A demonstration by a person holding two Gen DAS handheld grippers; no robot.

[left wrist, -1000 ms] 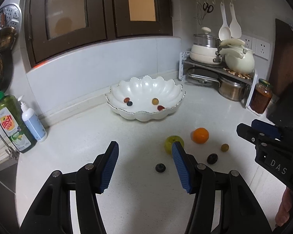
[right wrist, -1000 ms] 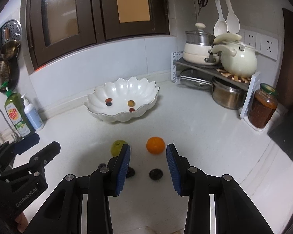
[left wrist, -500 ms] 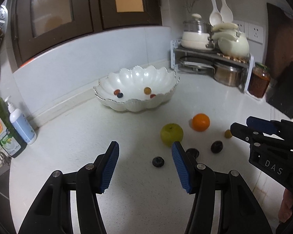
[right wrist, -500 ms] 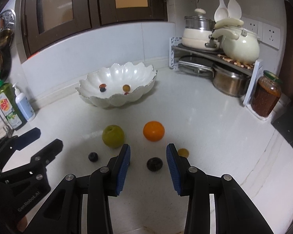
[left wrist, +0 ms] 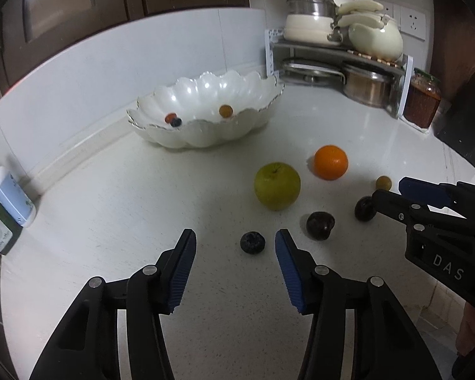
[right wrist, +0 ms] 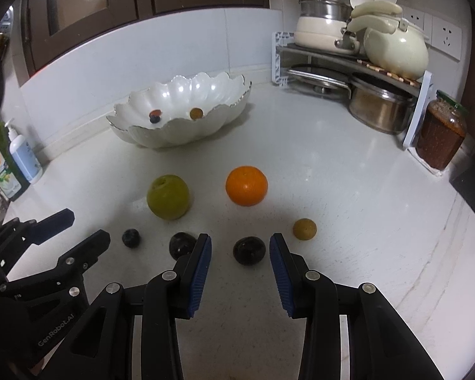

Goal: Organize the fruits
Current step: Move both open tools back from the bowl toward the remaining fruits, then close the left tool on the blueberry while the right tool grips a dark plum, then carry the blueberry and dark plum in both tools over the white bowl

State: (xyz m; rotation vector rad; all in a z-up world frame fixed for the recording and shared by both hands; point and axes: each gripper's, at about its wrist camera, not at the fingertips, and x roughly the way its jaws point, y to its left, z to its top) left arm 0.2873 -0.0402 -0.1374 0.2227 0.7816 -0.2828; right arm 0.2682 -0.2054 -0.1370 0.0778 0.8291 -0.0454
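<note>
A white scalloped bowl (left wrist: 205, 133) (right wrist: 174, 133) at the back of the counter holds a few small fruits. On the counter lie a green apple (left wrist: 277, 186) (right wrist: 168, 197), an orange (left wrist: 330, 162) (right wrist: 246, 185), a small yellow fruit (left wrist: 383, 182) (right wrist: 304, 229), two dark plums (left wrist: 320, 225) (right wrist: 249, 250) and a blueberry (left wrist: 252, 243) (right wrist: 131, 238). My left gripper (left wrist: 236, 240) is open, the blueberry just past its fingertips. My right gripper (right wrist: 240, 247) is open around a dark plum; it also shows in the left wrist view (left wrist: 392, 194).
A rack with pots and a cream kettle (right wrist: 392, 50) stands at the back right, with a jar of red sauce (right wrist: 440, 136) beside it. Soap bottles (right wrist: 19, 158) stand at the left by the sink. A dark board (left wrist: 462, 129) leans at far right.
Both grippers have moved forward and down toward the loose fruit. The blueberry now sits at my left fingertips and a dark plum between my right fingers. Both stay open.
</note>
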